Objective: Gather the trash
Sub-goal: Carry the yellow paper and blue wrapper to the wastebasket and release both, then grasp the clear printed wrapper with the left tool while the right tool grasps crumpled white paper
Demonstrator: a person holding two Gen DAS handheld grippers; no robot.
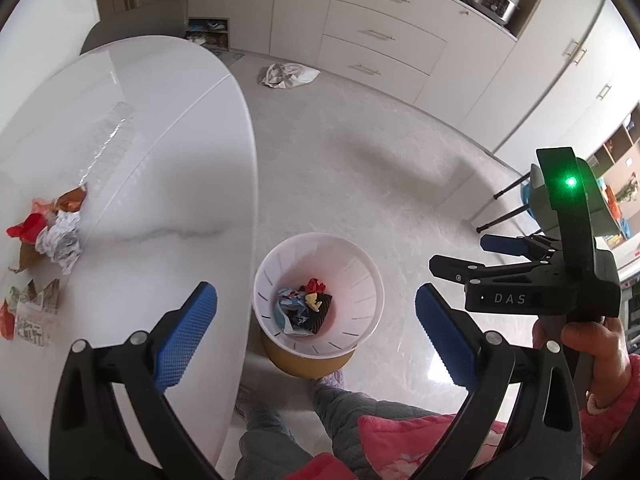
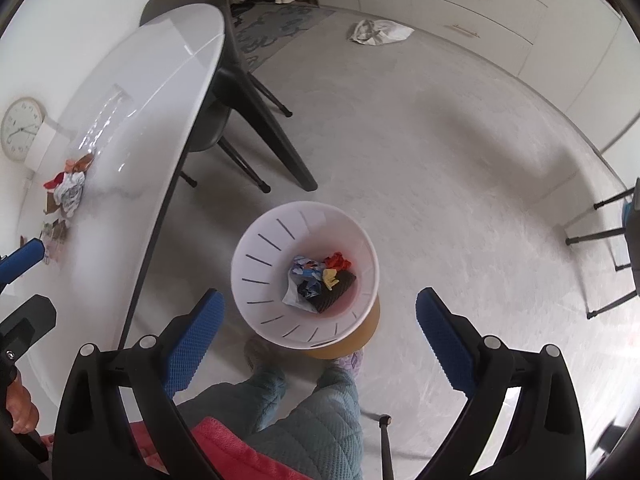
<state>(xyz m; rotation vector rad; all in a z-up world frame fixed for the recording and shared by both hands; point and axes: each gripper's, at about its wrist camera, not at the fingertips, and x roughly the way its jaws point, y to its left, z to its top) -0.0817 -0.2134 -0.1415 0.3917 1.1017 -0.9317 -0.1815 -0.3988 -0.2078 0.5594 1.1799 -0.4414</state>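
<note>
Landmark: white waste bin (image 1: 318, 292), flared rim, tan base, standing on the pale floor (image 1: 380, 168) just beside the edge of the white table (image 1: 168, 200).

Left gripper (image 1: 316, 336): tilted steeply downward, directly above the bin. Blue pads (image 1: 186, 336) spread to full width, nothing between them; the bin mouth shows through the gap.

Right gripper (image 2: 320, 340): also angled steeply down over the bin, slightly to the near side of it. Jaws wide apart, empty. In the left wrist view it appears to the right of the bin, black body carrying a green light, gripped from below by the person's right hand (image 1: 588, 344) in a pink sleeve.

Bin contents (image 2: 320, 282): crumpled scraps at the bottom, among them blue-and-white paper, a red piece, a yellow piece and a dark textured piece.

Remaining trash (image 1: 52, 232): on the table, well apart from the bin to its left; crumpled white paper, red and brown wrappers, torn printed packaging nearer the table edge.

Person's legs (image 2: 308, 408): teal quilted trousers, feet touching the near side of the bin base.

White bag (image 1: 286, 74): on the floor far beyond the bin, near the cabinets.
</note>
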